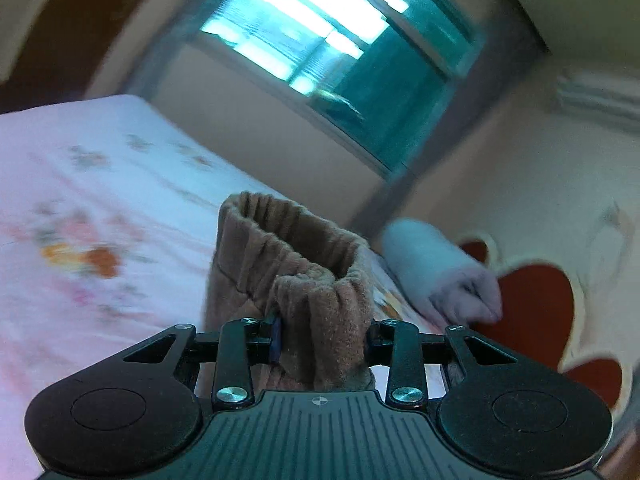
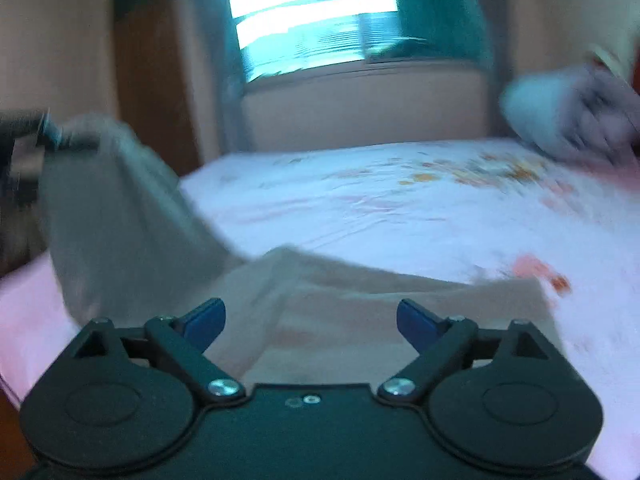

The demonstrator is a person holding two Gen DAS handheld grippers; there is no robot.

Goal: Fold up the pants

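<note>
Brown fleece pants with a gathered elastic waistband rise in front of the left wrist camera. My left gripper is shut on the waistband and holds it up above the bed. In the right wrist view the pants lie partly on the bed, and one end is lifted at the left by the other gripper. My right gripper is open, just above the flat part of the pants, holding nothing.
A pink floral bedsheet covers the bed. A rolled pale blanket lies by the red and cream headboard; it also shows in the right wrist view. A window and a wooden door stand behind.
</note>
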